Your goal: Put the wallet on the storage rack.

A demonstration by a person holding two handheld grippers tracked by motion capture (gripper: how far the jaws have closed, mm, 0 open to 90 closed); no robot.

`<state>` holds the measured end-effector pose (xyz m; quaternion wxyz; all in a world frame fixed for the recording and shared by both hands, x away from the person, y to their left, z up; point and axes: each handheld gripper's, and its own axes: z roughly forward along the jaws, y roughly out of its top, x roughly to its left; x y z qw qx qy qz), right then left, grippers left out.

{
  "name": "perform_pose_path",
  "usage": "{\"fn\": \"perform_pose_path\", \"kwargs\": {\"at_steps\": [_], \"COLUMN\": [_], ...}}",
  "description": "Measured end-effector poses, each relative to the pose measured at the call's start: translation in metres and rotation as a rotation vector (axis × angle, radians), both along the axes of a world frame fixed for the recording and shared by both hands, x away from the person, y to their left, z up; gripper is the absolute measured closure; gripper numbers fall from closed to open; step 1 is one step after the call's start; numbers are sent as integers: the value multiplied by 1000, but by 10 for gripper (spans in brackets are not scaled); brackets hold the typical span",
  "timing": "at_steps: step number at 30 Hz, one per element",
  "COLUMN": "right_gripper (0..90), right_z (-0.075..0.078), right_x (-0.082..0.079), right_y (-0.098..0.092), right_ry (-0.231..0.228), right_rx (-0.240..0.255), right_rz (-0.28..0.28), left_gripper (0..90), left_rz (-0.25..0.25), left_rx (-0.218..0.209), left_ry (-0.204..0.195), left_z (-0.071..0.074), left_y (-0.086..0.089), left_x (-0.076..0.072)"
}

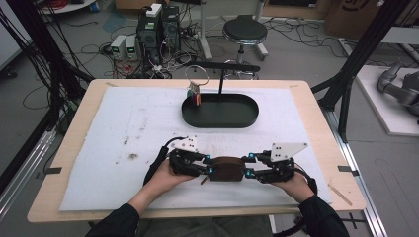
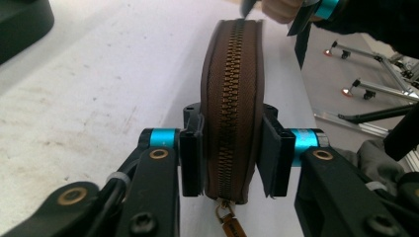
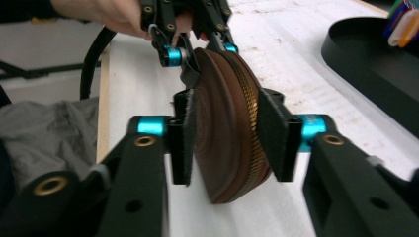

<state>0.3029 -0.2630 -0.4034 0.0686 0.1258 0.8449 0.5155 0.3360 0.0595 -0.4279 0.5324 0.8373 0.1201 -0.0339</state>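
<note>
- My left claw (image 2: 230,158) was squeezed shut on one end of the brown zip pouch (image 2: 232,98).
- My right claw (image 3: 227,143) pinched the other end.
- The pouch hung between them, just over the white mat (image 1: 148,123).
- A black tray (image 1: 220,111) sat farther ahead.

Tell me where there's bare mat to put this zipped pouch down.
Both tongs, left and right, grip the brown pouch at the near edge. Free patches: the white mat between the pouch and the black tray, plus the stretches left and right of that tray. Crowded: the tray's left end, with its small items.
</note>
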Motion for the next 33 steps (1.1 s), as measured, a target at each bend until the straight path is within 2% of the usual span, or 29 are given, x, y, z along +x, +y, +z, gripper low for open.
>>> {"fn": "perform_pose_path", "kwargs": {"at_steps": [3, 6, 11, 13, 15, 18, 21, 24, 28, 33], "right_gripper": [505, 432, 404, 415, 421, 433, 469, 567, 624, 672], "right_z": [1, 0, -1, -2, -2, -2, -3, -2, -1, 0], "right_x": [3, 7, 9, 11, 12, 12, 12, 10, 10, 6], "right_y": [-5, -9, -7, -4, -1, 4, 7, 10, 9, 11], "right_ry": [27, 66, 115, 130, 148, 154, 169, 156, 143, 116], "right_rx": [25, 52, 64, 55, 67, 66, 59, 60, 64, 73], "right_rz": [-42, -62, -55, -47, -37, -33, -18, -7, 5, 17], "left_gripper": [682, 683, 683, 683, 683, 683, 683, 682, 668, 572], "left_rz": [-4, -2, -11, -15, -21, -28, -31, -37, -29, -1], "left_rx": [-21, -56, -111, -127, -130, -142, -137, -136, -136, -151], "left_ry": [14, -1, -5, -3, -12, -15, -27, -33, -34, -25], "left_z": [1, 5, 13, 16, 18, 19, 19, 19, 20, 22], "left_y": [3, 6, 11, 12, 13, 13, 12, 12, 13, 14], "left_x": [0, -1, -2, -2, -3, -4, -5, -5, -6, -5]}}
